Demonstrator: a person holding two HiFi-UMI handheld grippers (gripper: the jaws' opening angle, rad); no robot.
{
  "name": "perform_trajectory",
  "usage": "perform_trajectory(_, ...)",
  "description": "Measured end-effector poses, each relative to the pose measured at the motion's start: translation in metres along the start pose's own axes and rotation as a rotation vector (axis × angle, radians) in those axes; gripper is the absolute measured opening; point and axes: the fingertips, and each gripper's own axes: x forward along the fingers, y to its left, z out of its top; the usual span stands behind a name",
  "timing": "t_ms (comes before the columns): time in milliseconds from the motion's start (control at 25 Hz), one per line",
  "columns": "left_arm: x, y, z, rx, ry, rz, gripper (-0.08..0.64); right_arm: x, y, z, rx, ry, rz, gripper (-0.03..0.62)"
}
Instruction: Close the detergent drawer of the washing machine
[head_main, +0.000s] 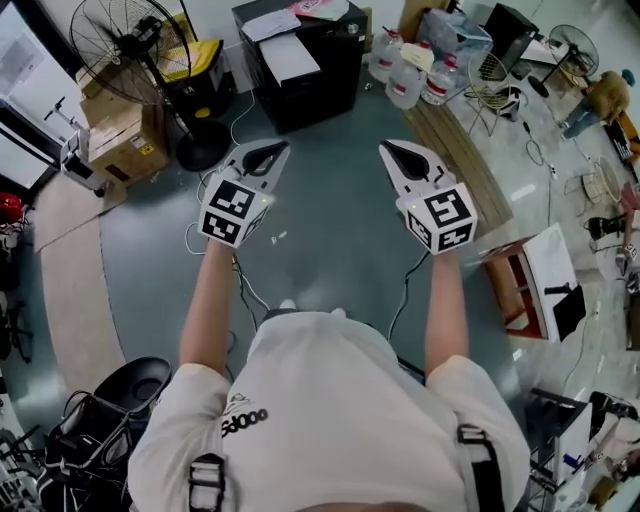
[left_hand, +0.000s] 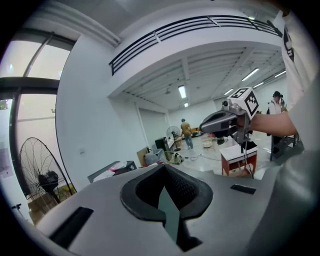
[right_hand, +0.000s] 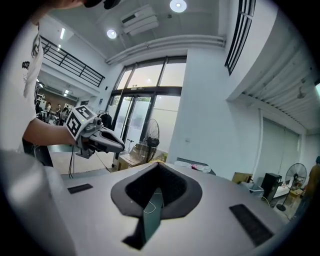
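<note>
The left claw (head_main: 270, 155) and right claw (head_main: 398, 155) are held fully closed and empty over the floor (head_main: 330, 240); washing machine and detergent drawer are seen in no view, so they must be located first, then the drawer pushed squarely.

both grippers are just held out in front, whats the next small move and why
Probably turn to find the washing machine first: no view shows it or its drawer. The left gripper and right gripper are both shut, empty and held over the floor, facing a fan and a black cabinet.
</note>
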Motion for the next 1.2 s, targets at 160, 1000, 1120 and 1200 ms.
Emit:
perform_trajectory(160, 0.013, -0.010, 0.003, 0.006, 0.010, 0.014, 0.018, -0.007, -0.016, -0.013, 0.010, 0.009, 0.020, -0.003)
perform_trajectory(1000, 0.152, 0.117, -0.021, 0.032, 0.015, -0.039, 0.018, 0.133, -0.121, -0.041, 0.000, 0.053, -0.041, -0.003)
perform_trajectory(1120, 0.174, 0.161, -0.026, 0.025, 0.021, -0.037, 0.018, 0.175, -0.139, -0.030, 0.046, 0.023, -0.028, -0.003)
perform_trajectory(1200, 0.190, 0.184, -0.028, 0.029, 0.024, -0.046, 0.018, 0.199, -0.151, -0.024, 0.073, 0.004, -0.029, -0.003)
